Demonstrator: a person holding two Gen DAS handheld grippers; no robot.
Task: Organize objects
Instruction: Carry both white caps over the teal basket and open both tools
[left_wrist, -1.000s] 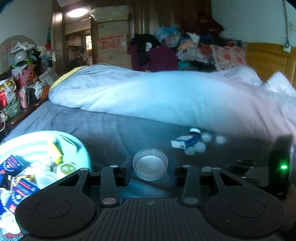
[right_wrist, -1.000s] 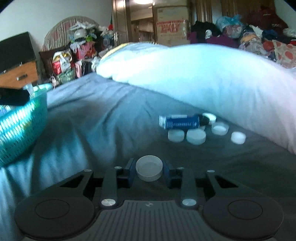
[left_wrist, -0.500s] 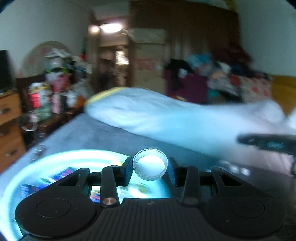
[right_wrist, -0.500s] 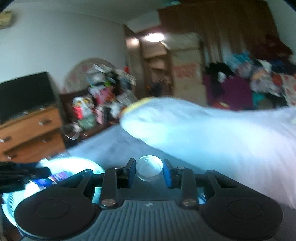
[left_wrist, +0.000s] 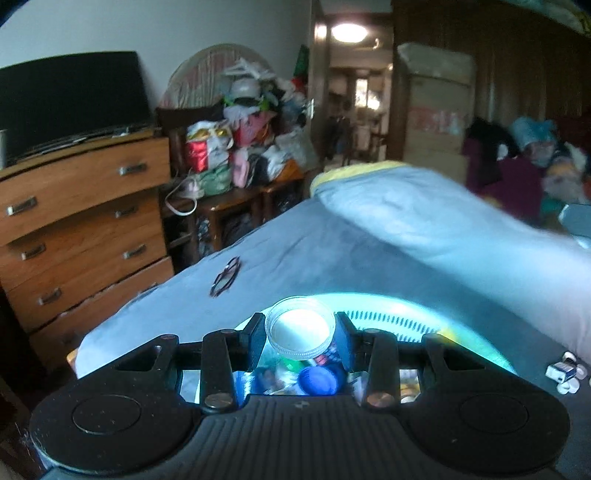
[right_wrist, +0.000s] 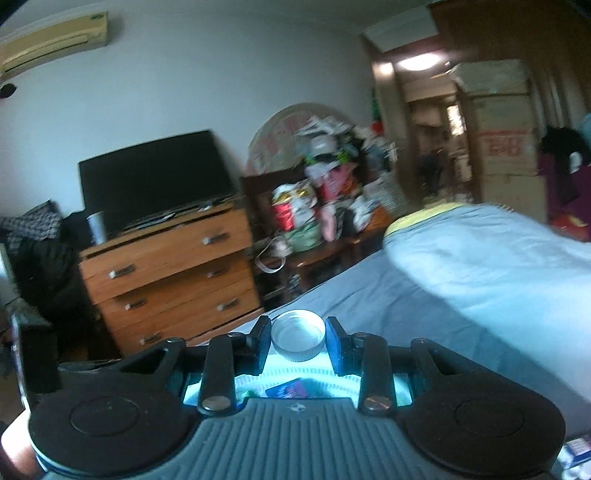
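Observation:
My left gripper (left_wrist: 300, 339) is shut on a clear round lid (left_wrist: 299, 334) and hangs over the teal basket (left_wrist: 391, 317), which holds a blue cap (left_wrist: 318, 380) and several small packets. My right gripper (right_wrist: 297, 341) is shut on a white bottle cap (right_wrist: 298, 339), also above the teal basket (right_wrist: 295, 373), where a blue packet (right_wrist: 290, 388) shows below the fingers. A small blue-and-white box with loose white caps (left_wrist: 563, 373) lies on the grey bed sheet at the far right of the left wrist view.
A pair of glasses (left_wrist: 225, 276) lies on the sheet (left_wrist: 295, 254) beyond the basket. A rolled pale duvet (left_wrist: 443, 218) runs along the right. A wooden dresser (right_wrist: 166, 273) with a TV (right_wrist: 155, 177) stands left of the bed, with piled bags (right_wrist: 314, 206) beside it.
Both grippers swung left from the caps on the sheet to above the basket, each still holding its lid. The dresser and TV came into view.

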